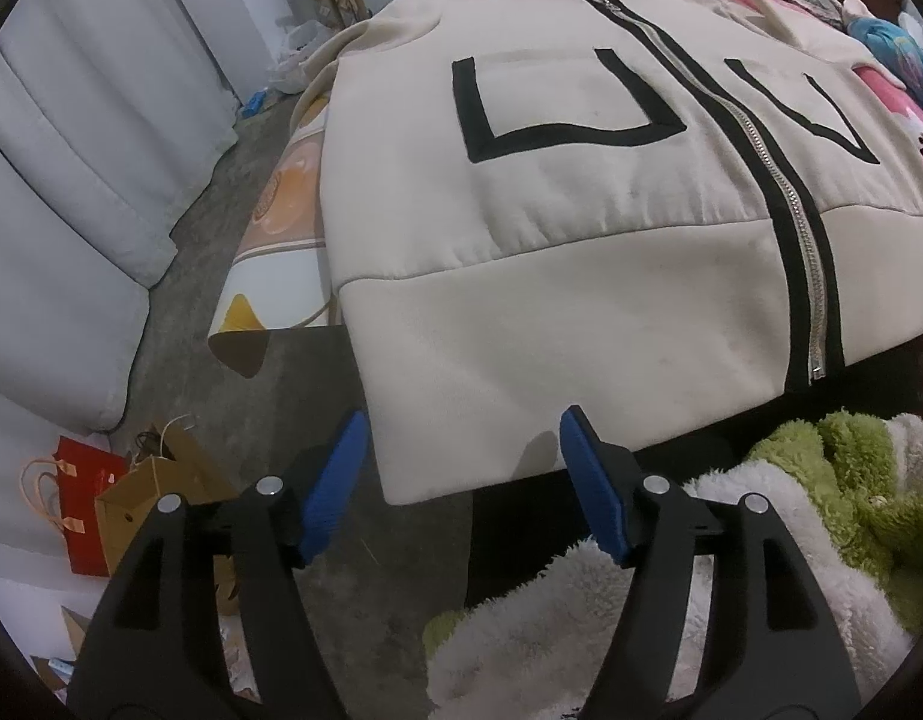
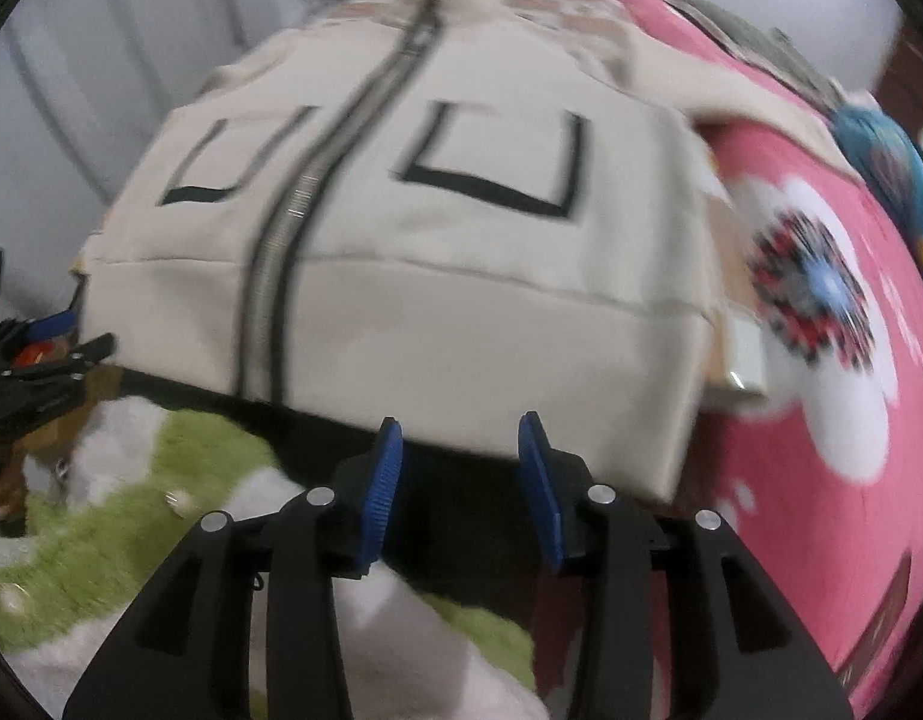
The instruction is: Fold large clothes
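A cream zip-up jacket (image 1: 581,210) with a black-edged zipper and two black-outlined pockets lies flat, front up, on a bed, collar at the far end; its hem hangs over the near edge. It also shows, blurred, in the right wrist view (image 2: 461,276). My left gripper (image 1: 464,426) is open and empty just short of the hem's left corner. My right gripper (image 2: 461,438) is open and empty just short of the hem, right of the zipper. The left gripper shows at the left edge of the right wrist view (image 2: 53,354).
A pink flowered bedspread (image 2: 821,420) lies right of the jacket. A green and white fluffy blanket (image 1: 791,510) lies below the grippers. White curtains (image 1: 71,180), grey floor and paper bags (image 1: 131,510) are at the left. Piled clothes (image 1: 893,48) sit at the far right.
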`<state>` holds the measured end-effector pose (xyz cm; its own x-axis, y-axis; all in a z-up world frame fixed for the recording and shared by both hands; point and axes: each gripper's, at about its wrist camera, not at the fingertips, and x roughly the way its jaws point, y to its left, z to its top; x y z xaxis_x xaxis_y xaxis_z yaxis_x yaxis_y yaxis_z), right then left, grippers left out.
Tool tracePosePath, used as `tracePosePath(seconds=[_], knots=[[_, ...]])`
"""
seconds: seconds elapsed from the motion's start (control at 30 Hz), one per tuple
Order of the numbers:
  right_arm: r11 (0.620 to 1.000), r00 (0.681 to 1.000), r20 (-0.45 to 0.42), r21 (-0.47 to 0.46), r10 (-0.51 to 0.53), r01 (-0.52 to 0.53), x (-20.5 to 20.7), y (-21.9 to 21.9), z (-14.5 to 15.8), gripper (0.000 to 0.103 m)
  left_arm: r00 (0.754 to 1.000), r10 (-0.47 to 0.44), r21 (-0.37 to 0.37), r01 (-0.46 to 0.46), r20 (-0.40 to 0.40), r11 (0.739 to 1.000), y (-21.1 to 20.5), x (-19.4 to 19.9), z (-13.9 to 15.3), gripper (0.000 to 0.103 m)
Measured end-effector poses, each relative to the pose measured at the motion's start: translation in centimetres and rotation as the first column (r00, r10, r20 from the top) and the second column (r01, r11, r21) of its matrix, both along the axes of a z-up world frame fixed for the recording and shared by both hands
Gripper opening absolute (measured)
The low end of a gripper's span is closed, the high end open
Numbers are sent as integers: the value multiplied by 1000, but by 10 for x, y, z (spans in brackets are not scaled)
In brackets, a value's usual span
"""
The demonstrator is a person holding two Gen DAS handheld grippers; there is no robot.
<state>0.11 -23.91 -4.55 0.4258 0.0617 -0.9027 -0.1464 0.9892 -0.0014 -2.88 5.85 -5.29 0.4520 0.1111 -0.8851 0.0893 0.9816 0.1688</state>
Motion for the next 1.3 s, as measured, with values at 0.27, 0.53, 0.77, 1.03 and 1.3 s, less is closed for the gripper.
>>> tracePosePath(seconds=[0.27, 0.53, 0.77, 1.03, 1.3], knots=[[986, 986, 25, 25, 164, -165, 29, 54, -2, 40, 1000, 13, -16, -13, -24, 1000, 3, 3, -6, 64], [957, 959, -6, 57, 284, -283, 41, 97, -12, 40, 998, 40, -19, -41, -50, 999, 10, 10, -10, 64], [930, 933, -15, 79, 361, -358, 54, 126, -15, 40, 996, 59, -37, -61, -64, 997, 17, 14, -12, 64], [911, 915, -14, 100, 403, -400, 66, 142, -17, 40, 995, 70, -58, -74, -69, 996, 23, 20, -11, 64], [885, 891, -27, 128, 453, -447, 72, 157, -22, 40, 995, 69, -48, -73, -73, 996, 25, 23, -10, 64]])
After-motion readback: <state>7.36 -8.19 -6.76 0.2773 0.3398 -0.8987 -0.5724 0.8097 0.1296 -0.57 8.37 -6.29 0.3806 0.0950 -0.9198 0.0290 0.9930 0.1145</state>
